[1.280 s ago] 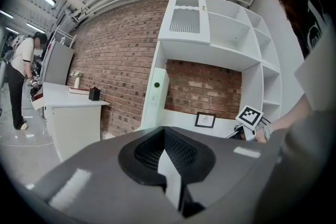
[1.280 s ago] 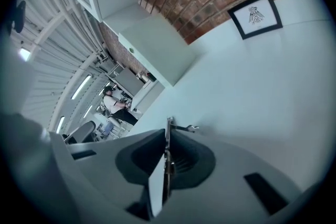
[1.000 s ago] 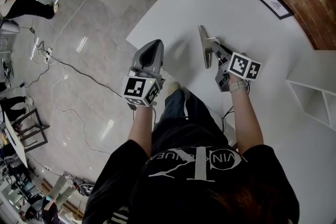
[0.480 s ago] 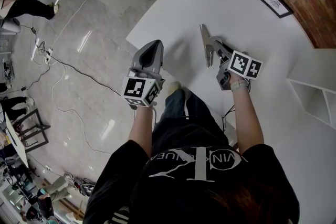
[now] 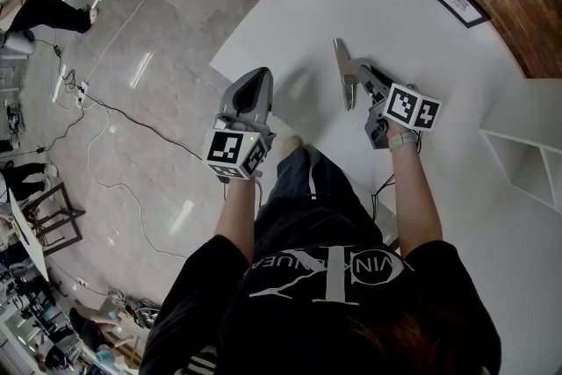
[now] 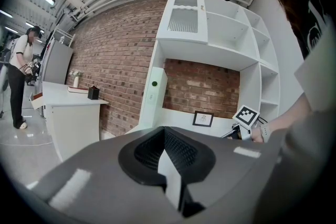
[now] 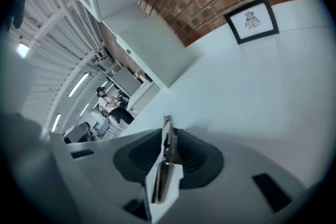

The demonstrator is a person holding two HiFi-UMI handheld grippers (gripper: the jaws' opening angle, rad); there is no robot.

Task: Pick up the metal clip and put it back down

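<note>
Metal clip (image 5: 343, 75) is clamped between the jaws of the right gripper (image 5: 357, 76), held over the white table (image 5: 421, 31) as a thin strip standing on edge. It may be touching the table, but the head view leaves that unclear. The right gripper view shows it running along the seam between the jaws. Left gripper (image 5: 254, 76) hangs at the table's near edge, well apart, jaws pressed together on nothing.

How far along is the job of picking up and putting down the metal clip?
Grasp looks done: the right gripper is shut on the metal clip. Whether it clears the white table is unclear. Remaining: set it down and release. The left gripper is shut, empty.
</note>
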